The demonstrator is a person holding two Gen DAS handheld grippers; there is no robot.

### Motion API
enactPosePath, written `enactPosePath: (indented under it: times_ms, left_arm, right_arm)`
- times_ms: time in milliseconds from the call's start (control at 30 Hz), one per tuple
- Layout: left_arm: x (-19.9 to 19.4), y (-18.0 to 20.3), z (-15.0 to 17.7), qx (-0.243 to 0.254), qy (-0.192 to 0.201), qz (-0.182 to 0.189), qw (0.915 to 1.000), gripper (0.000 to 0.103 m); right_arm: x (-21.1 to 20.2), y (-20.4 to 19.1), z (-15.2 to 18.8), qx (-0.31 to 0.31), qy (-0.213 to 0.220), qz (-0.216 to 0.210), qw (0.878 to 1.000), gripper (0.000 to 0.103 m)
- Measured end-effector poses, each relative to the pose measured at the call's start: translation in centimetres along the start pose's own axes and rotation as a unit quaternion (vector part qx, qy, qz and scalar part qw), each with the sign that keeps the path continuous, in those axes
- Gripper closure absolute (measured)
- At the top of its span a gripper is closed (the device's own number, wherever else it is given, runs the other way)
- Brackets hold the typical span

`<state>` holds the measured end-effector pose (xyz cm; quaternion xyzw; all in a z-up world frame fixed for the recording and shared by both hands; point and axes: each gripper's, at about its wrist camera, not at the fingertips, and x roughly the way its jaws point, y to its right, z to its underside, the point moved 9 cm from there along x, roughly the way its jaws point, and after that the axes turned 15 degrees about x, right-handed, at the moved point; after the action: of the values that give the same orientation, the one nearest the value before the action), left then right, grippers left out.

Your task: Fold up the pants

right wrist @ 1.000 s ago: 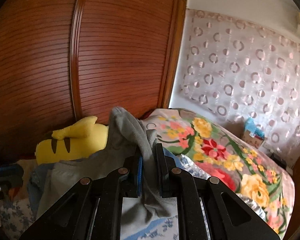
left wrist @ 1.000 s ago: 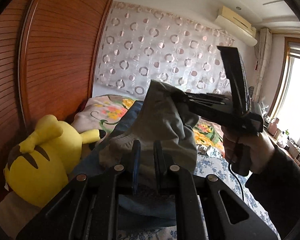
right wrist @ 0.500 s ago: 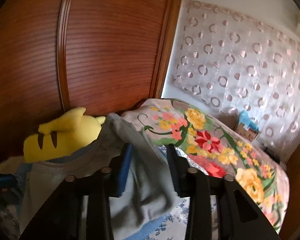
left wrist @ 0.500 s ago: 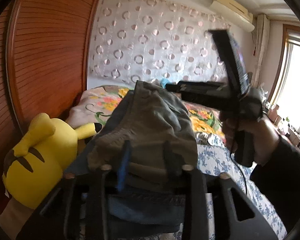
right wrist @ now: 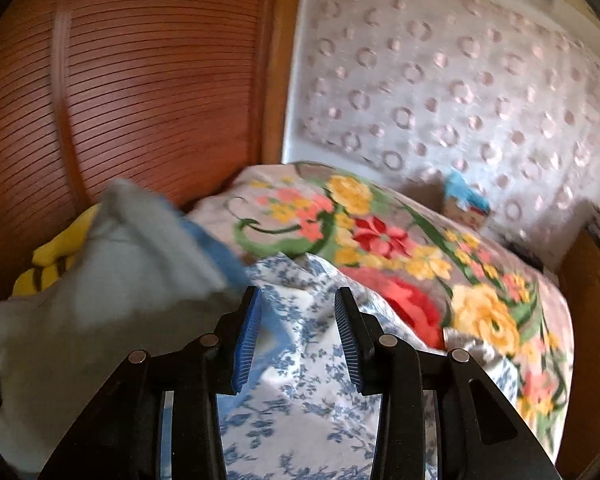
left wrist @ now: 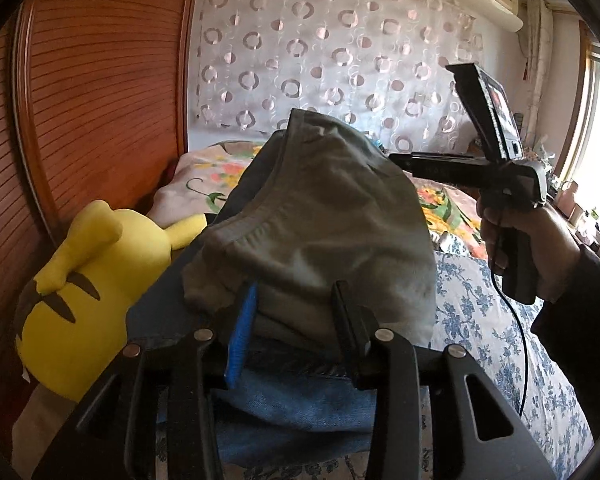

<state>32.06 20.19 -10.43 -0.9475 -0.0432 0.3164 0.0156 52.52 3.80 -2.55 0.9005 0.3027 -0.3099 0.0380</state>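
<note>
Reddish slatted wood panelling [left wrist: 100, 92] and a white curtain with pink ring patterns [left wrist: 328, 52] close off the far side of a bed spread with a blue-and-white floral sheet [left wrist: 484, 320]. On that sheet, toward the panelled side, lie the grey-green cotton pants [left wrist: 320, 216], bunched into a mound on top of a blue denim garment [left wrist: 292, 400].

Seen from the left wrist, the left gripper [left wrist: 294, 320] has its jaws partly apart with the near edge of the pants between them; they have just been opening, and the pads do not look pressed on the cloth. Seen from the right wrist, the right gripper [right wrist: 296, 328] also stands partly open, with only the floral sheet behind the gap; its jaws have likewise just been opening, and the blurred pants [right wrist: 112, 280] lie off to its left side, clear of its blue pads [right wrist: 246, 340].

A person's hand [left wrist: 528, 240] in a dark sleeve holds the right gripper's handle above the sheet. A yellow plush toy with brown stripes [left wrist: 88, 288] lies just beside the clothes against the panelling. Beyond them a bright flowered blanket [right wrist: 400, 248] covers the far end of the bed.
</note>
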Motion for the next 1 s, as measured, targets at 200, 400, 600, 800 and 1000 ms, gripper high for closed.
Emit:
enactPosePath:
  times_ms: [200, 400, 600, 800, 1000]
  left_arm:
    - [-0.7, 0.0, -0.2, 0.004, 0.000, -0.008, 1.0000, 0.063]
    - [-2.0, 0.2, -0.2, 0.014, 0.000, -0.016, 0.9998, 0.063]
    - [-4.2, 0.5, -0.2, 0.023, 0.008, -0.016, 0.9996, 0.045]
    - [-6.7, 0.8, -0.3, 0.041, 0.016, -0.023, 0.9988, 0.018]
    - [-9.4, 0.8, -0.5, 0.037, 0.038, -0.033, 0.9981, 0.012]
  right_arm:
    - [-2.7, -1.1, -0.4, 0.032, 0.016, -0.041, 0.998, 0.064]
    - [-8.3, -3.7, 1.5, 0.025, 0.027, -0.088, 0.995, 0.064]
    - [-12.7, -4.9, 3.7, 0.024, 0.035, -0.105, 0.994, 0.064]
    - [-16.8, -3.5, 6.3, 0.027, 0.040, -0.101, 0.994, 0.064]
    - [-19.9, -3.8, 8.2, 0.026, 0.045, -0.099, 0.994, 0.064]
